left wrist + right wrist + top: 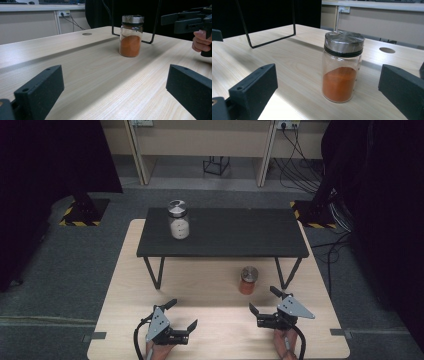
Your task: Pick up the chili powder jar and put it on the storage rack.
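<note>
Pale wood-grain counter [215,320], smooth and matte, with a round cable hole [87,34] seen in the left gripper view. On it, a small cylindrical jar of clear glass [248,280], about half full of fine orange powder, capped by a brushed metal lid with a black ring beneath; standing upright, just ahead of the right gripper [265,301] and well apart from the left gripper [182,313]. Left gripper's fingers [40,92] spread wide, blocky black matte pads with small screw holes, holding nothing. Right gripper's fingers [254,87] likewise spread wide, the jar [342,67] standing between and slightly ahead of them, untouched. Grey 3-cornered plates on top of both grippers in the high view. Behind, a low dark shelf [222,234] with a flat matte top on thin black wire legs, carrying a 2nd glass jar [178,220] of white powder with a shiny lid. From the right gripper view, lid creases and the powder's sloped surface; from the left gripper view, the person's hand [201,41] around the far gripper.
</note>
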A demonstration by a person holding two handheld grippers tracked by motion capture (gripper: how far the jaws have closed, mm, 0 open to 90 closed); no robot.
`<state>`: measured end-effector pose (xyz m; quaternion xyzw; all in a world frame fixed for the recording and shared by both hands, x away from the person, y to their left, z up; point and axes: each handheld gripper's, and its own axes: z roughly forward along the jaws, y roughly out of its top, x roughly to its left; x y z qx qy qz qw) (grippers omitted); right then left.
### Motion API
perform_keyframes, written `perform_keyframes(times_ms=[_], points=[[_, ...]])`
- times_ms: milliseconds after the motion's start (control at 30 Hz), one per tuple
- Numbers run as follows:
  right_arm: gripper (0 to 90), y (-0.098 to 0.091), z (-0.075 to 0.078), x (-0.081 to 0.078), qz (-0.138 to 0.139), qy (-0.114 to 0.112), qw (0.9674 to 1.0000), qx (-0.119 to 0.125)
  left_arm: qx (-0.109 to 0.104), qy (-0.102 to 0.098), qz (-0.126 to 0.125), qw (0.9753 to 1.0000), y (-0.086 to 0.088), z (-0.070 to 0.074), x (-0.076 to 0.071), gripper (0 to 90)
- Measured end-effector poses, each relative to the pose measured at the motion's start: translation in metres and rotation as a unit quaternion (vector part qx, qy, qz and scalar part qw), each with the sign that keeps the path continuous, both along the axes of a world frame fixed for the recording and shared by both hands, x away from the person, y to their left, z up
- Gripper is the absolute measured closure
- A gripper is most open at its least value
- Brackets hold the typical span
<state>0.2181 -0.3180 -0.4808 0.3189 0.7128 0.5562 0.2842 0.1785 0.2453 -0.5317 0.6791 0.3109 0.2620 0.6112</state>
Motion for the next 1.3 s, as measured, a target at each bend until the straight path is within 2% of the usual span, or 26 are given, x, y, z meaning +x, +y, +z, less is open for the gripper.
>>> perform_keyframes(times_ms=[167,267,367,567,733,833,967,1167,1300], points=[[2.1,0.002,-0.002,0.004,-0.003,0.006,0.9999,0.007,0.000,0.000,-0.001,1.0000,0.000,0.000,0.000,1.0],[2.1,0.013,-0.001,0.005,-0.036,0.016,0.9991,0.014,0.000,0.001,-0.001,1.0000,0.000,0.000,0.000,1.0],[2.4,0.020,-0.002,0.009,-0.052,0.015,0.9982,0.024,0.000,0.000,-0.001,1.0000,0.000,0.000,0.000,1.0],[2.4,0.024,0.001,0.017,-0.051,0.009,0.9984,0.021,0.001,0.000,-0.003,1.0000,0.000,0.000,0.001,1.1],[2.4,0.029,0.006,0.029,-0.058,0.017,0.9981,0.016,0.000,0.000,-0.003,1.0000,0.000,0.000,0.001,1.1],[2.5,0.031,0.007,0.035,-0.052,0.021,0.9984,0.013,0.000,0.000,-0.003,1.0000,0.000,0.000,0.001,1.1],[5.2,0.038,0.007,0.043,-0.051,0.025,0.9984,0.005,-0.001,0.000,-0.003,1.0000,0.001,0.000,0.001,1.1],[12.3,0.039,0.008,0.056,-0.052,0.039,0.9978,0.016,-0.001,0.001,-0.003,1.0000,0.001,0.000,0.001,1.2],[16.1,0.042,0.010,0.063,-0.056,0.052,0.9970,0.014,0.000,0.000,-0.004,1.0000,0.001,0.000,0.001,1.2]])
